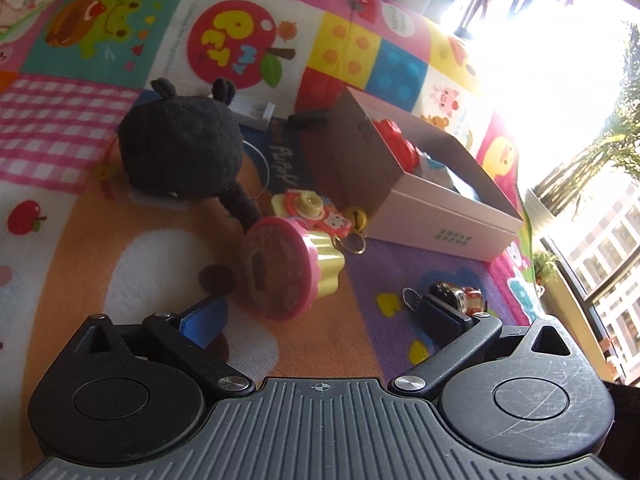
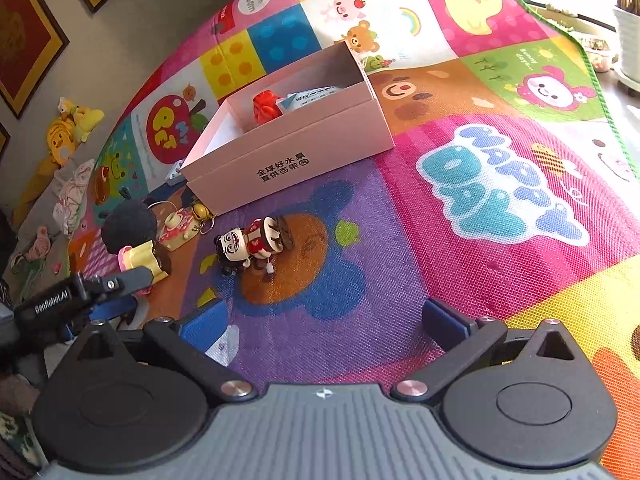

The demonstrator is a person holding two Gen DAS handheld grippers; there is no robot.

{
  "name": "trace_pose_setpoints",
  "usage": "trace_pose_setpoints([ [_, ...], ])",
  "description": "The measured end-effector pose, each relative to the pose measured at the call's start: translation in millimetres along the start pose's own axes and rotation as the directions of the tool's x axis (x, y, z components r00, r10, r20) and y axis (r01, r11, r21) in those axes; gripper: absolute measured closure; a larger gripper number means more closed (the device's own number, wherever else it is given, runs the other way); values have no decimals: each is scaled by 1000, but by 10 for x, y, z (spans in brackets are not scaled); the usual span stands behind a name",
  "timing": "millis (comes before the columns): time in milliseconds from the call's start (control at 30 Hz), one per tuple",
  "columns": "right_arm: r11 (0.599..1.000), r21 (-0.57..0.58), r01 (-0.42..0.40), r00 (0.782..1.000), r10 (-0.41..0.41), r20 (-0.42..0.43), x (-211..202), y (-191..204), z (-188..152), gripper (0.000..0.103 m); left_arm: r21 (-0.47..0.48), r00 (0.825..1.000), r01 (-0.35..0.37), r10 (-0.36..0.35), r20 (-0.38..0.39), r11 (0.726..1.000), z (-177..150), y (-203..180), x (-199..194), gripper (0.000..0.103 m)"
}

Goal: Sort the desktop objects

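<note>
Around one pink box [image 2: 288,152] holding one red toy [image 2: 266,106] and one white packet [image 2: 310,98], the mat carries one black plush [image 1: 180,152], one cupcake toy [image 1: 296,268], one camera keychain [image 1: 312,212] and one figurine [image 2: 252,244].

Open play mat [image 2: 460,264] stretches bare to the right of the pink box [image 2: 304,156], offering wide passage. Left of the box, a black plush [image 1: 180,148], toy camera [image 1: 308,208] and tipped pink-and-yellow cup [image 1: 296,268] crowd together, leaving only narrow gaps. A doll figure [image 2: 252,246] lies just before the box's front wall. Above, the box stands open.
</note>
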State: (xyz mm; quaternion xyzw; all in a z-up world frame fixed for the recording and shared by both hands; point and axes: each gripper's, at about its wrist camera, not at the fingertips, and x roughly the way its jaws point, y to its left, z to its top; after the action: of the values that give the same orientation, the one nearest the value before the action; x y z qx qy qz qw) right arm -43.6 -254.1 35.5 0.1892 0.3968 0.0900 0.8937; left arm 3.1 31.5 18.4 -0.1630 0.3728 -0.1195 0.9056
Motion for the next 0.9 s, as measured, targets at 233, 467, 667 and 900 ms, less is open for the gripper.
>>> trace_pose_setpoints([
  [233,988,-130,78,997,-74,35,23,170,-130,0,135,991,-135,131,37,982,70,-184,217,1],
  [467,955,-249,159,987,-150,55,80,331,-224,0,212,988,-156,150,47,965,68,-182,241,37],
  [667,926,-317,205,979,-195,64,119,428,-276,0,532,961,-276,221,165,800,-34,-316,-190,38],
  [900,920,-325,220,976,-207,74,132,455,-295,0,795,949,-289,267,165,534,-353,-384,-234,40],
])
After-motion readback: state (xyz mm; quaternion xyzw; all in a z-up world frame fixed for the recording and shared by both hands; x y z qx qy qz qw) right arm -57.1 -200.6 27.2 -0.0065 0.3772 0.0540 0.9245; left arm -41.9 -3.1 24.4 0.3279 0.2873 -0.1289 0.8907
